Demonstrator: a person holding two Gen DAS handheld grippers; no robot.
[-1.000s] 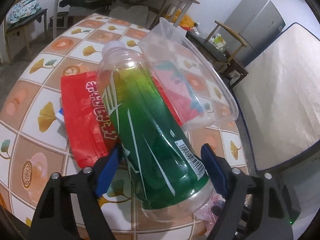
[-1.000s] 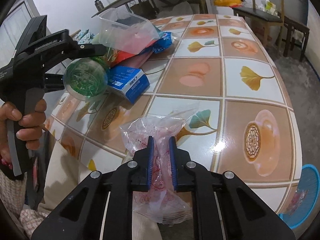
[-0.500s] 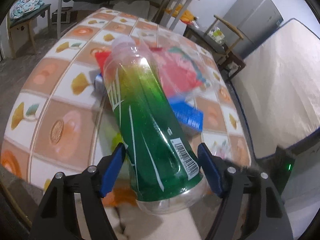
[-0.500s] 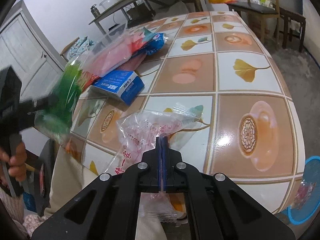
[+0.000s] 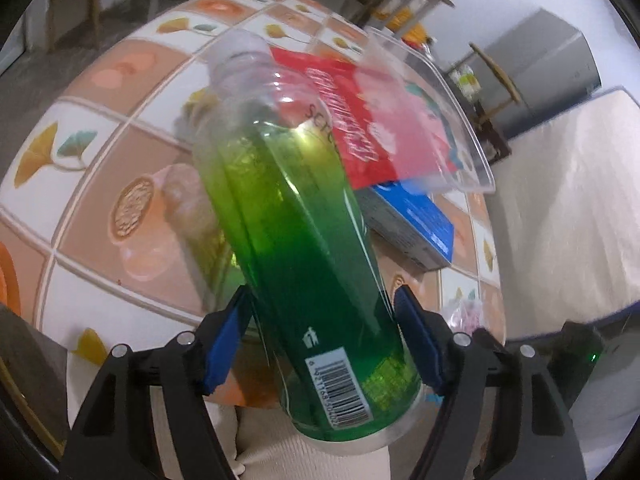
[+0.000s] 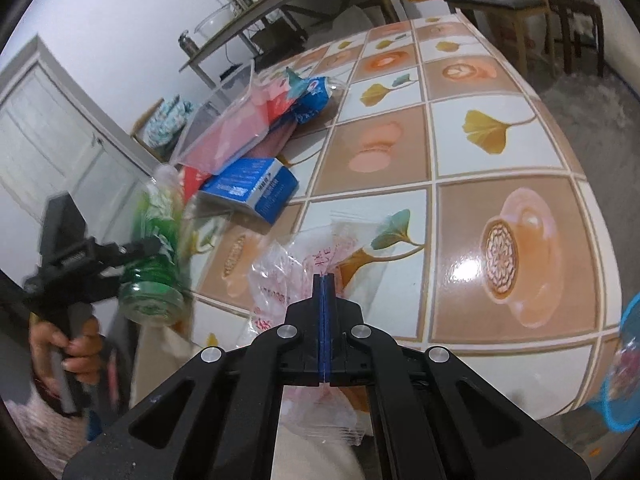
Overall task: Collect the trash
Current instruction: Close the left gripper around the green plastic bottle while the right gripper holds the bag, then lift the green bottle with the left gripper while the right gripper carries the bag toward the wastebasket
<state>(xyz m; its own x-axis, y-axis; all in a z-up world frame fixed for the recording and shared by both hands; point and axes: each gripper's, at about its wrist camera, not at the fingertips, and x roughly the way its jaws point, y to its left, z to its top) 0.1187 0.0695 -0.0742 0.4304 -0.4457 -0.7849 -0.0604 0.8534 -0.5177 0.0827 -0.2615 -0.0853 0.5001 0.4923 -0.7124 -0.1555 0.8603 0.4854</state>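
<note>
A green-labelled clear plastic bottle (image 5: 296, 216) hangs tilted in the air over the near edge of the tiled table (image 5: 100, 152), neck pointing away. My left gripper (image 5: 324, 308) grips its lower half, both blue pads on its sides, and the jaws are closing a little further. The right wrist view shows the same bottle (image 6: 154, 248) blurred at the left, held by a hand (image 6: 72, 344). My right gripper (image 6: 324, 278) is shut on a crumpled clear plastic bag (image 6: 280, 276) with red print, lying at the table's front edge.
Behind the bottle lie a blue box (image 6: 252, 190), a red packet (image 5: 352, 132) under a clear plastic tray (image 6: 224, 132) and a blue snack bag (image 6: 312, 96). A blue basket (image 6: 628, 360) sits below the table's right edge. A mattress (image 5: 560, 200) leans at the right.
The left gripper carried the bottle away from the pile toward the table's near edge and lower. The right jaws went from slightly apart to fully shut on the plastic bag.
</note>
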